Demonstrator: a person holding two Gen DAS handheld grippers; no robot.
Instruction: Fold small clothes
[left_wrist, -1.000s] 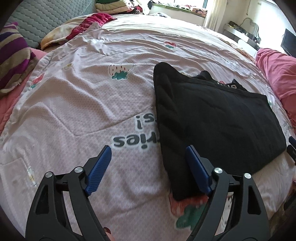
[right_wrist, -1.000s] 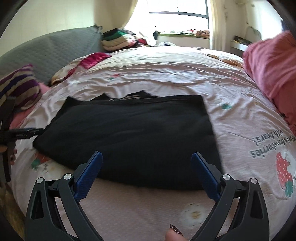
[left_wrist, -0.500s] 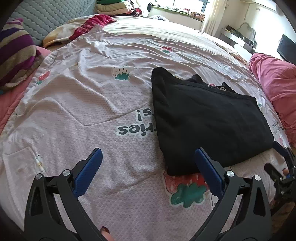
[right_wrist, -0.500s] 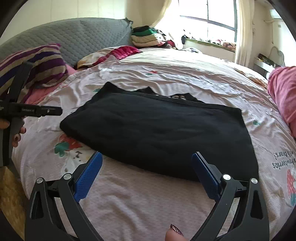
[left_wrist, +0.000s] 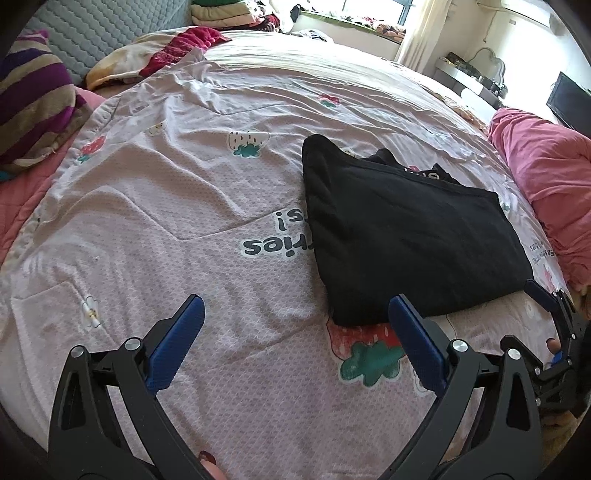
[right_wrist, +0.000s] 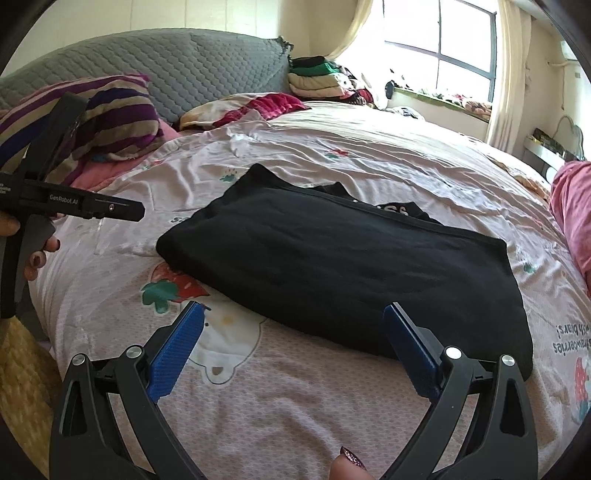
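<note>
A black garment (left_wrist: 406, 229) lies folded flat in a rectangle on the pink strawberry-print bedspread (left_wrist: 166, 206); it also shows in the right wrist view (right_wrist: 351, 258). A bit of another black layer with white lettering (left_wrist: 421, 171) sticks out at its far edge. My left gripper (left_wrist: 295, 332) is open and empty, held above the bedspread just short of the garment's near left corner. My right gripper (right_wrist: 293, 343) is open and empty, held back from the garment's near edge. The right gripper shows at the right edge of the left wrist view (left_wrist: 554, 314).
A striped pillow (right_wrist: 103, 114) and grey quilted headboard (right_wrist: 184, 70) lie at the left. A pile of folded clothes (right_wrist: 317, 77) sits at the far end by the window. A pink blanket (left_wrist: 546, 184) is bunched at the right. The bed edge and a woven mat (right_wrist: 22, 387) are near left.
Both grippers have drawn back from the garment toward the bed's near edge and stay open. The garment lies still in the same folded shape.
</note>
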